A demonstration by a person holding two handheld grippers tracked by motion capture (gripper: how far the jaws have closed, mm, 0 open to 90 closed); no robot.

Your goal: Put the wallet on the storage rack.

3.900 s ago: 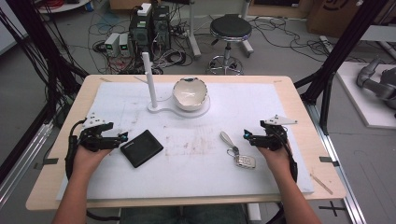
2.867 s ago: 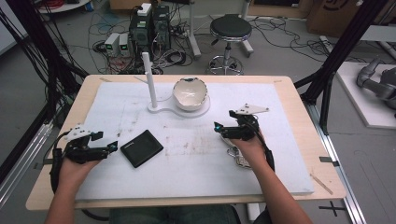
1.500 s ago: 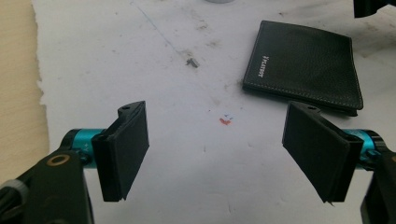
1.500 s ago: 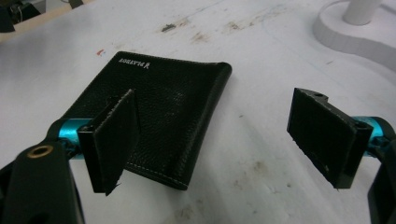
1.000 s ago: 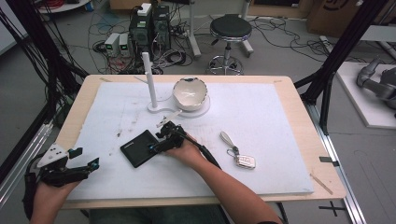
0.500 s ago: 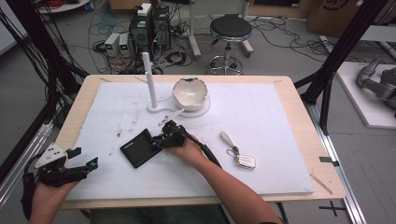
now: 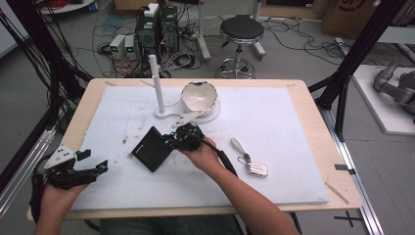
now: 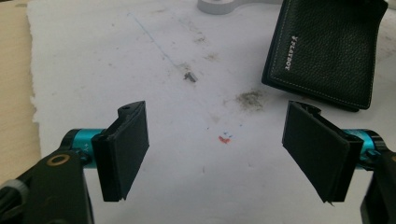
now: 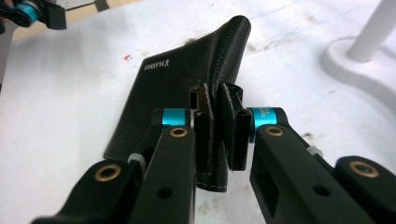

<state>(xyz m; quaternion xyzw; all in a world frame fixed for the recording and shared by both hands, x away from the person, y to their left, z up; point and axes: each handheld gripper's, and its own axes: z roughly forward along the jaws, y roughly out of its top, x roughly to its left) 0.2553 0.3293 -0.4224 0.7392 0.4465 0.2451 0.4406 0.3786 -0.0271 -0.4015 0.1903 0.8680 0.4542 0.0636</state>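
Black pebbled-leather wallet (image 7: 152, 149) is the thing in hand: it lies on the white foam mat (image 7: 293, 122) that covers the table, just in front of the white stand with an upright post (image 7: 157, 88), and one edge of it is now lifted off the mat. A second ago it lay flat with the right gripper (image 7: 182, 139) only arriving at its side; now that gripper's fingers (image 9: 205, 135) are closed on the wallet's near edge, and the right gripper view shows the leather pinched between the two pads and folding upward into a ridge. That suggests the grasp has taken and a lift or an opening of the wallet can follow.

The left gripper (image 7: 95, 166) has drawn back toward the table's near left corner, well apart from the stand, and its fingers (image 8: 123, 156) stand wide open over bare mat with nothing between them. The wallet lies beyond them in the left gripper view.

A silver car key on a strap (image 7: 252, 161) rests untouched, to the right of the stand and nearer the person.
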